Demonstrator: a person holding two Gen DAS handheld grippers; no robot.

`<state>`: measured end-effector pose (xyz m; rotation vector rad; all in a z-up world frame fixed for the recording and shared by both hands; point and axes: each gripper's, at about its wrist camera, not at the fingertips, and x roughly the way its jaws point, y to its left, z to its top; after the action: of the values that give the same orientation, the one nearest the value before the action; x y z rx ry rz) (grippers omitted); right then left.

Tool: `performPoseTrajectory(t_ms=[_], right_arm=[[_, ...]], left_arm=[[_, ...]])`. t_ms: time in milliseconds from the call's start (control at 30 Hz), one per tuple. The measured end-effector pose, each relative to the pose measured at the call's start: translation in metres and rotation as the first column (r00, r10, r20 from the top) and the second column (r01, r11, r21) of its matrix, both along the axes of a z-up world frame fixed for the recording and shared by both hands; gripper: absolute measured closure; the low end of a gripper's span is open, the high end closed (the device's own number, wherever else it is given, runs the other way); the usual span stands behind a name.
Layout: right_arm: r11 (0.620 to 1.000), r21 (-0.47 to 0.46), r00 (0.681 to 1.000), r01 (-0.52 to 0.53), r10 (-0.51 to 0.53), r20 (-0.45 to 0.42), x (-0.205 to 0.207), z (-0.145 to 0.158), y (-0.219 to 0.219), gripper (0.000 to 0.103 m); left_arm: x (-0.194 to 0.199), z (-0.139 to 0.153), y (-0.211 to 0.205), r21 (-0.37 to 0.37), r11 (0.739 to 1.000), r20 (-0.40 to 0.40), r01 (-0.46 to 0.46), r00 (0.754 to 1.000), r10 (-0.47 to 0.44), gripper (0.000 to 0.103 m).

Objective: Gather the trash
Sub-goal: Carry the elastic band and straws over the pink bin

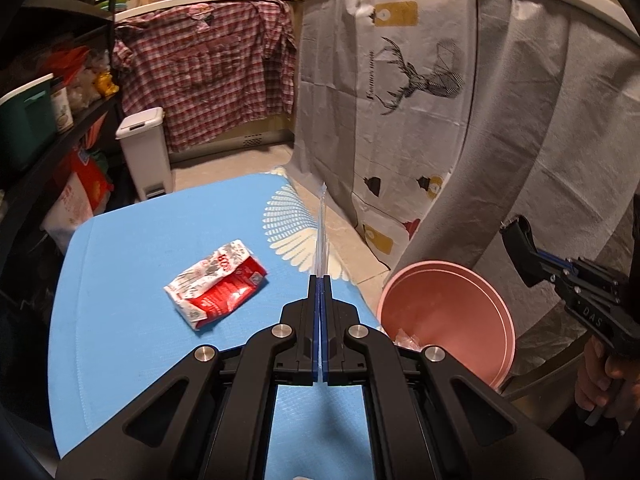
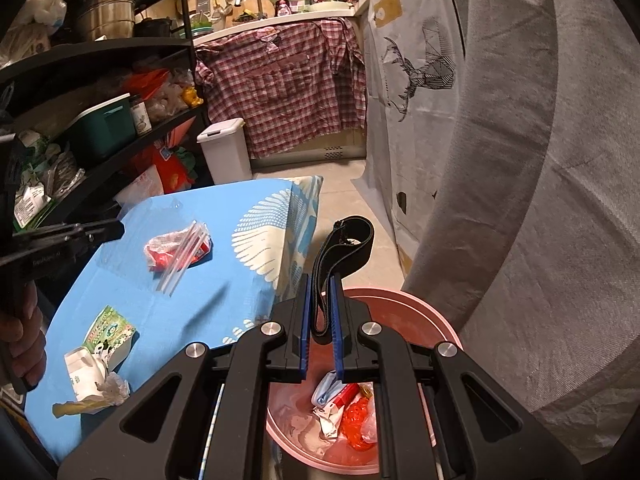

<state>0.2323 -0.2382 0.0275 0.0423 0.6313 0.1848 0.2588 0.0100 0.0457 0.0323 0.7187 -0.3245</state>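
My left gripper [image 1: 320,280] is shut on a clear plastic zip bag [image 1: 321,236], seen edge-on above a blue tablecloth [image 1: 132,340]. A red and white packet [image 1: 216,284] lies on the cloth left of it. In the right wrist view the left gripper [image 2: 118,229] holds the clear bag [image 2: 182,258] over the red packet [image 2: 160,248]. My right gripper [image 2: 320,284] is shut on a black strap [image 2: 348,240] above a pink bucket [image 2: 404,300] with several pieces of trash in it. A green and white carton [image 2: 110,330] and crumpled paper [image 2: 114,392] lie near the cloth's front.
The pink bucket [image 1: 452,312] stands on the floor right of the table. A white pedal bin [image 1: 146,148] and a loaded black shelf rack [image 2: 100,92] stand behind and left. A deer-print cloth [image 1: 400,80] and a grey cover [image 2: 540,200] hang on the right.
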Motion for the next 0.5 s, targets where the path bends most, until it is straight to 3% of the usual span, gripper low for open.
performPoseTrajectory(t_ms=[500], right_arm=[[0.999, 0.000, 0.996, 0.045, -0.045, -0.071, 0.012, -0.014, -0.022, 0.093]], left_arm=[[0.002, -0.014, -0.049, -0.014, 0.992, -0.033, 0.122, 0.992, -0.122, 0.103]])
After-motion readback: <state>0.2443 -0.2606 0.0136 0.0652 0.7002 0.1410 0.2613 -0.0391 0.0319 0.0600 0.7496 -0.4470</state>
